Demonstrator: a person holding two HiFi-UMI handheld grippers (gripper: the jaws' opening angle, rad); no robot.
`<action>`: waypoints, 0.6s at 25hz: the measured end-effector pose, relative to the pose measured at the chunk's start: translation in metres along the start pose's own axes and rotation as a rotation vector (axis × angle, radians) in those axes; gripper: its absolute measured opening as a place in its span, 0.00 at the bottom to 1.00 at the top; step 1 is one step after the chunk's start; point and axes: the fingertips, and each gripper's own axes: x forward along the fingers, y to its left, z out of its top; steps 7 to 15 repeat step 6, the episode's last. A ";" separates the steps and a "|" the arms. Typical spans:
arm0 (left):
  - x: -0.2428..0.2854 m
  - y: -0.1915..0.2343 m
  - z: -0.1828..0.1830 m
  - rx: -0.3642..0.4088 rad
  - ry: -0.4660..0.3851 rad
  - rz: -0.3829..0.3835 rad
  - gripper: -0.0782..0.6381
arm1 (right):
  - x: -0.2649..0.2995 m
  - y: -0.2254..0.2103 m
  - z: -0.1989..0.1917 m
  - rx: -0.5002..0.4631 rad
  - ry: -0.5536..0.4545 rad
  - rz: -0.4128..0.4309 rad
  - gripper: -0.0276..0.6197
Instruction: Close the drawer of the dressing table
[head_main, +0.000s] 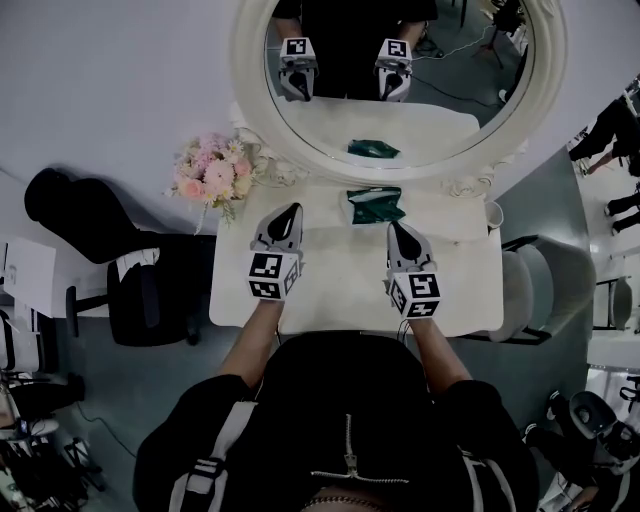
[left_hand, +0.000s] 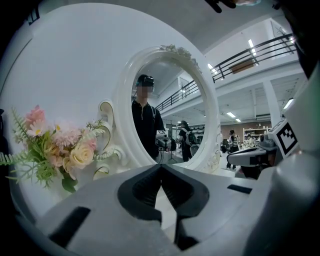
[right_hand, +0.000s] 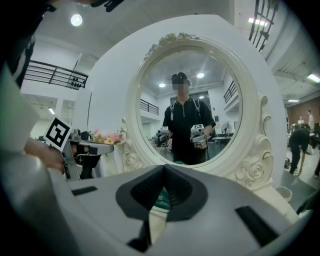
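Your left gripper (head_main: 294, 210) and right gripper (head_main: 395, 227) are both pinched fully together and empty, above the white dressing table (head_main: 340, 295). The table's long axis runs left to right, with its front edge toward your body. The drawer itself can't be made out.

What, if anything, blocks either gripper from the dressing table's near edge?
Nothing visible. The left gripper and right gripper hover shut over the dressing table; the green packet lies beyond them, by the mirror. The drawer itself isn't visible.
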 end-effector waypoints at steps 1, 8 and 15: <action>0.000 0.000 0.000 -0.001 0.001 0.000 0.12 | 0.000 0.000 0.000 0.002 0.001 0.000 0.03; 0.001 -0.001 -0.002 -0.005 0.004 -0.003 0.12 | 0.001 -0.001 -0.001 0.006 0.004 0.000 0.03; 0.001 -0.001 -0.002 -0.005 0.004 -0.003 0.12 | 0.001 -0.001 -0.001 0.006 0.004 0.000 0.03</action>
